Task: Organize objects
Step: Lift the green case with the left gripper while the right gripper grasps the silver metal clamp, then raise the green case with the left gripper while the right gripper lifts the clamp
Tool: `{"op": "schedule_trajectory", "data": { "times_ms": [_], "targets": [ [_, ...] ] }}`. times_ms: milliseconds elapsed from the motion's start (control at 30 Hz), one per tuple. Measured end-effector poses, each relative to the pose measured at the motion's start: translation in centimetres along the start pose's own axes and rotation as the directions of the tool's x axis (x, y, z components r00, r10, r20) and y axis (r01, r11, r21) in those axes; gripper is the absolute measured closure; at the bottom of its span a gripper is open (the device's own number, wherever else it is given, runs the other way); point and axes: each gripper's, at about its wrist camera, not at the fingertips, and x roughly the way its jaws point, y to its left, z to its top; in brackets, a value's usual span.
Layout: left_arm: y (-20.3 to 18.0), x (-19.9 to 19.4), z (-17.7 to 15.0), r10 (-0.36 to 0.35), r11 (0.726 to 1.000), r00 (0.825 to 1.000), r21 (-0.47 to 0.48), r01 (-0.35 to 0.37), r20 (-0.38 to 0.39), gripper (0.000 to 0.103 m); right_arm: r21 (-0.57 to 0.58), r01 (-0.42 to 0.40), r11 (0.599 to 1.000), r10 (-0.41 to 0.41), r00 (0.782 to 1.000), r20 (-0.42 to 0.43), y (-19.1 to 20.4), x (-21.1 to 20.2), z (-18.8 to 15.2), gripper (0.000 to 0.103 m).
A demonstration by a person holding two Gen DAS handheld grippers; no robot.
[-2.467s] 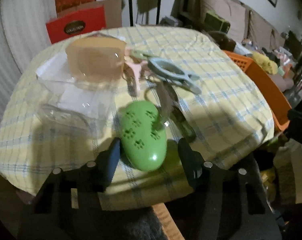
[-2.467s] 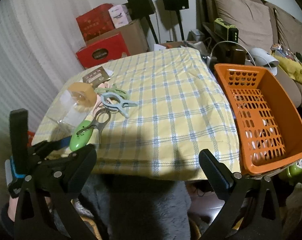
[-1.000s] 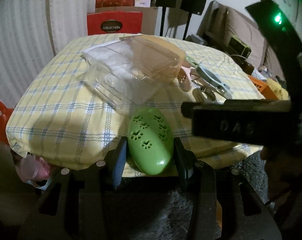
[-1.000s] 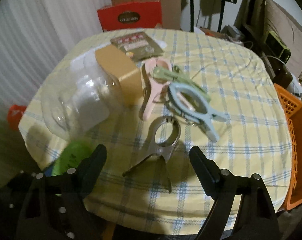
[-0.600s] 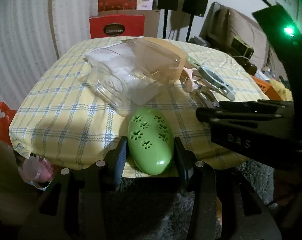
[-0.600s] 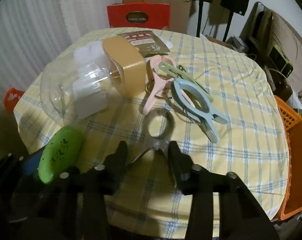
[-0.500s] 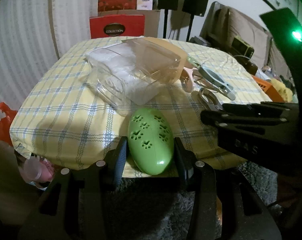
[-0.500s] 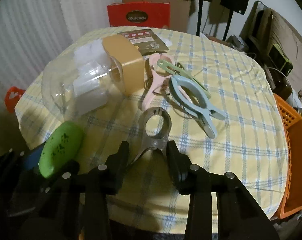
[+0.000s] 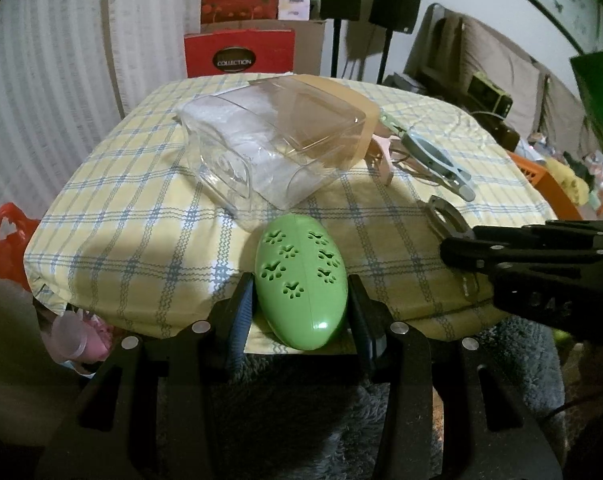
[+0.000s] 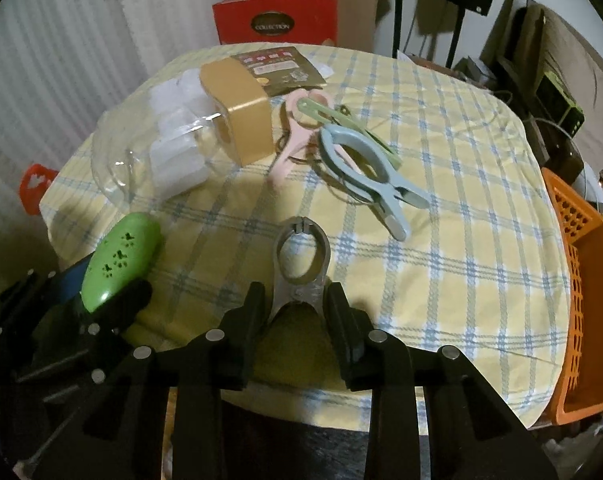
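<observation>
Your left gripper (image 9: 301,300) grips the green case (image 9: 301,284) at the table's near edge; your right gripper (image 10: 295,308) is closing on the metal clip (image 10: 301,264). The orange basket (image 10: 589,280) looks empty (clips, jar remain).

Left gripper (image 9: 301,300): matte black frame, silver round screws, blue strip on finger. Right gripper (image 10: 295,312): black, silver screws.

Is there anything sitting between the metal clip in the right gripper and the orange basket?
Nothing visible. The right gripper is closing on the metal clip, and only bare checked tablecloth lies between it and the orange basket. The blue clothes peg lies farther back, off that path.
</observation>
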Motion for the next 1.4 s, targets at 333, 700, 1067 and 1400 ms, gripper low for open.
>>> {"op": "schedule_trajectory", "data": {
  "times_ms": [333, 700, 1067, 1400],
  "targets": [
    [-0.1, 0.0, 0.0, 0.010, 1.000, 1.000, 0.006, -0.010, -0.003, 0.061, -0.051, 0.093, 0.994, -0.093, 0.996, -0.004, 0.9, 0.3, 0.0, 0.063],
    [-0.1, 0.3, 0.8, 0.013, 1.000, 0.999, 0.010, -0.013, -0.052, 0.061, -0.041, 0.067, 0.997, -0.066, 0.997, 0.029, 1.0, 0.1, -0.4, 0.073],
    [0.2, 1.1, 2.1, 0.004, 1.000, 0.985, 0.028, 0.001, -0.174, 0.038, -0.019, 0.059, 0.998, -0.058, 0.997, 0.048, 0.8, 0.1, -0.6, 0.074],
    [0.1, 2.4, 3.2, 0.017, 0.999, 0.972, 0.038, -0.008, -0.233, 0.030, 0.007, 0.034, 0.999, -0.034, 0.997, 0.072, 0.4, -0.1, -1.0, 0.074]
  ]
}}
